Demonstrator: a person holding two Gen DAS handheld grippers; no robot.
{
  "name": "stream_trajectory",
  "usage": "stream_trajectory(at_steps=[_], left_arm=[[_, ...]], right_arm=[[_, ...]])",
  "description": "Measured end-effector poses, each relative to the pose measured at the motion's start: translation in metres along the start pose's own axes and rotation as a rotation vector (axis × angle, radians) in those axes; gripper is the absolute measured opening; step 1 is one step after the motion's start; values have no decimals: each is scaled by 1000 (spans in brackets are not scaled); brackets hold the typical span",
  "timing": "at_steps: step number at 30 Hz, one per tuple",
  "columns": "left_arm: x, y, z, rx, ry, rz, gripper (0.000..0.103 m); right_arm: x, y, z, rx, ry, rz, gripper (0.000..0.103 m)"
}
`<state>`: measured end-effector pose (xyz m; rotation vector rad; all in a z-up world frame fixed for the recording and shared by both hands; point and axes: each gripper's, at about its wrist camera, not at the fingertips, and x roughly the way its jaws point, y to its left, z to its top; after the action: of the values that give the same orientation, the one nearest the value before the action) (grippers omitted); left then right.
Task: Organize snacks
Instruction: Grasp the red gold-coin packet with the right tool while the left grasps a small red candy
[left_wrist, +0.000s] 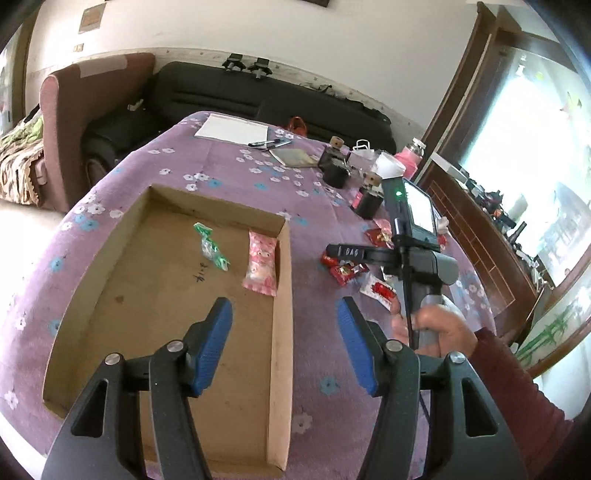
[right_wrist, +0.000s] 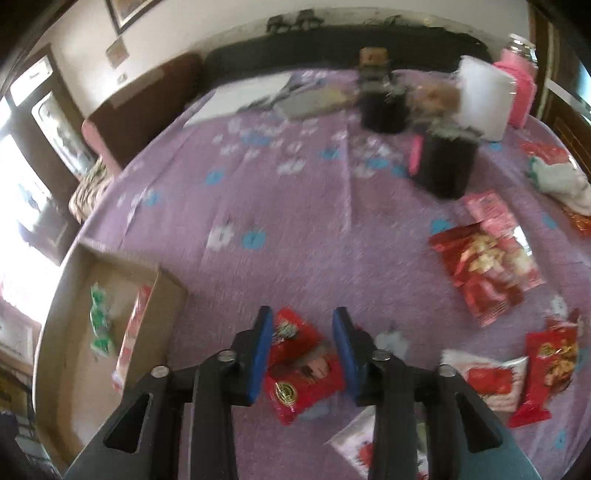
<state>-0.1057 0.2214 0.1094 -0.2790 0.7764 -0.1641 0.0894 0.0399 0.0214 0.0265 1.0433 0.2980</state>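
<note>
A table covered by a purple flowered cloth (left_wrist: 229, 162) is seen in both views. A shallow cardboard tray (left_wrist: 280, 332) is set on it, and two snacks are lain inside: a pink packet (left_wrist: 260, 264) against the right wall and a green candy (left_wrist: 210, 245) to its left. The left gripper (left_wrist: 284, 343) is held above the near part of the tray, its jaws parted about halfway, with nothing between them; both snacks are found beyond its fingertips. More red packets (right_wrist: 487, 266) are scattered on the cloth to the right of the tray. The right gripper (right_wrist: 303, 354) is pointed down at a red packet (right_wrist: 303, 373), which is flanked by the blue pads; whether it is pinched cannot be told through the blur.
</note>
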Motion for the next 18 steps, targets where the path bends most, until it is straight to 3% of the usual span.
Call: stream_trajectory(at_steps=[3,10,12,14,18], left_arm=[[2,-1,-3,-1,1,9,58],[1,-2,-16,-25,16,-10,58],[2,-3,-19,-28,20,-15,58],[4,-7,-21,-28,26,-20,58],[8,-19,-27,-14,40,-32,58]], right_arm=[[-8,12,-17,-58,8,11,24],[-42,17,-81,-167,126,166,26],[-56,7,-88,-146,120,241,27],[-77,-18,-90,-60,57,299,29],[-94,-41,-82,-14,-41,177,32]])
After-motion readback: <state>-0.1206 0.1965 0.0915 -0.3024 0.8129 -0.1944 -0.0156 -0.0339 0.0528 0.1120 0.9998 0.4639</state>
